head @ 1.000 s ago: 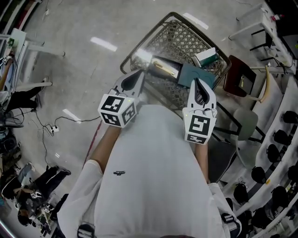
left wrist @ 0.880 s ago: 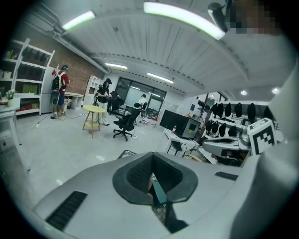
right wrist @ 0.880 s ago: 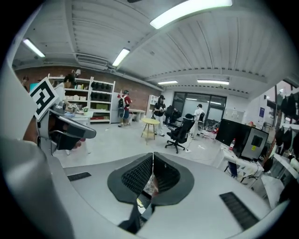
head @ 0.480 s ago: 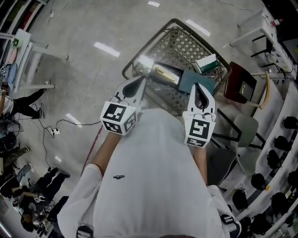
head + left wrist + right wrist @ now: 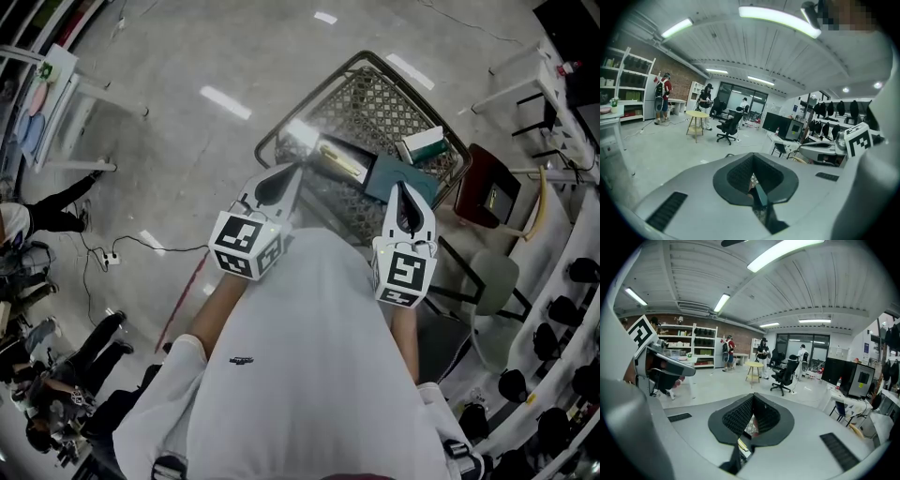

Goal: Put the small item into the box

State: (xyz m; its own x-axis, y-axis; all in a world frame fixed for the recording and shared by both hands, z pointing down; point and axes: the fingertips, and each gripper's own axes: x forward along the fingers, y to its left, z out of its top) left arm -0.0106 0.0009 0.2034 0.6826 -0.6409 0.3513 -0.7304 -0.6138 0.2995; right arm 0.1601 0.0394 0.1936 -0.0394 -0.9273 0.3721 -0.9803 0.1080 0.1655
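green-white small item (image 5: pixel 424 143) lies in the wire basket (image 5: pixel 375 89). left gripper (image 5: pixel 292 174) and right gripper (image 5: pixel 403 190) hang closed and empty nearby. it looks light and stiff; i would hold its long sides.

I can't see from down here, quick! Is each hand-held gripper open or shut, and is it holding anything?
Left hand-held gripper: shut, holding nothing.
Right hand-held gripper: shut, holding nothing.

Open-plan office/lab w/ monitors (image 5: pixel 847 377), swivel chairs (image 5: pixel 784 372), shelving (image 5: pixel 693 347), strip lights (image 5: pixel 778 19)
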